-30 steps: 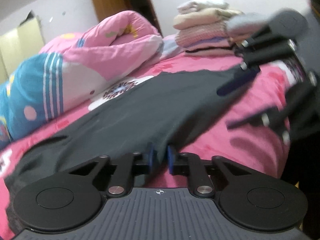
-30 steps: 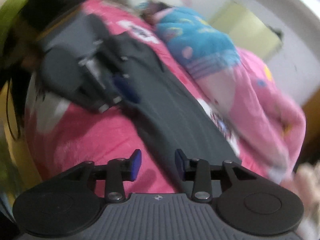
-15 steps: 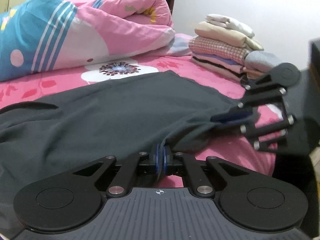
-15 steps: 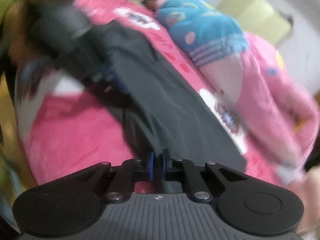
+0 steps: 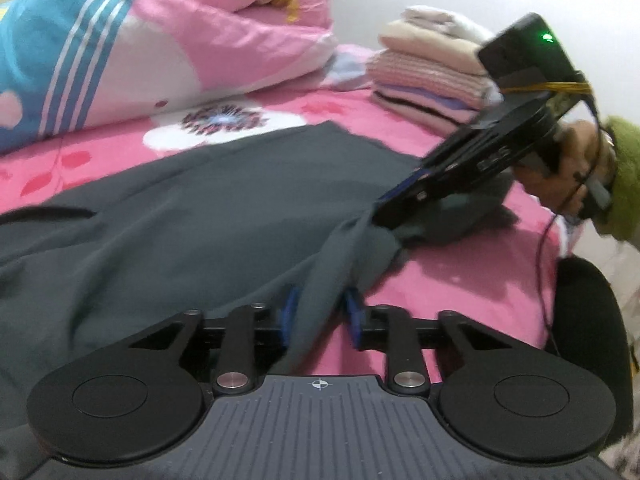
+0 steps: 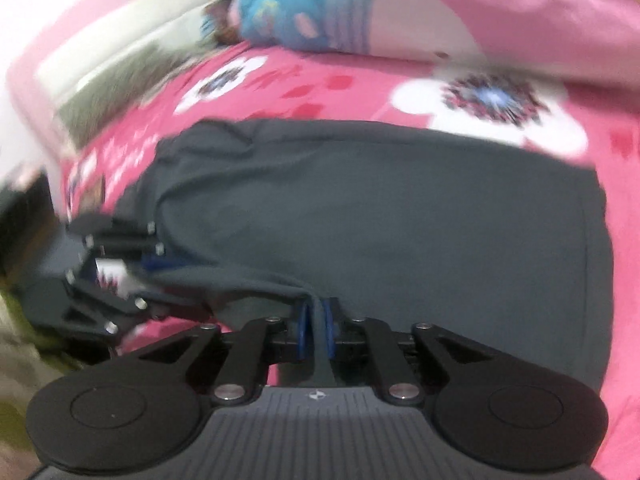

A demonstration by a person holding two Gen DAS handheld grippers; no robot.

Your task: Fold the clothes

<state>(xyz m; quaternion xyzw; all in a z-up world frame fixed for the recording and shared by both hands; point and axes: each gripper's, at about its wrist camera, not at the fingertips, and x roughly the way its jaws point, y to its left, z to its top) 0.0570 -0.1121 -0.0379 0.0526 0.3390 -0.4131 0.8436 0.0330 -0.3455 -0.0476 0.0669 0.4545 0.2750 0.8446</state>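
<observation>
A dark grey garment point(image 5: 200, 208) lies spread on the pink bed, seen from the other side in the right wrist view point(image 6: 380, 208). My left gripper point(image 5: 320, 314) has a bunched fold of its near edge between the blue pads; the jaws are opening, though the cloth still runs taut from them. My right gripper point(image 6: 316, 328) pinches another fold of the same edge, its jaws also opening. In the left wrist view the right gripper point(image 5: 404, 196) bites the hem at the right. Blurred at the left of the right wrist view is the left gripper point(image 6: 160, 264).
A stack of folded clothes point(image 5: 432, 80) sits at the back right of the floral bedsheet point(image 5: 460, 280). A rolled pink and blue quilt point(image 5: 180, 40) lies along the back. A hand point(image 5: 568, 184) with a green sleeve holds the right gripper near the bed's right edge.
Both grippers closed on the garment's near edge, then their pads spread slightly around thicker folds. The right gripper rolled and swept across, and the hem between the grippers is lifted and bunched.
</observation>
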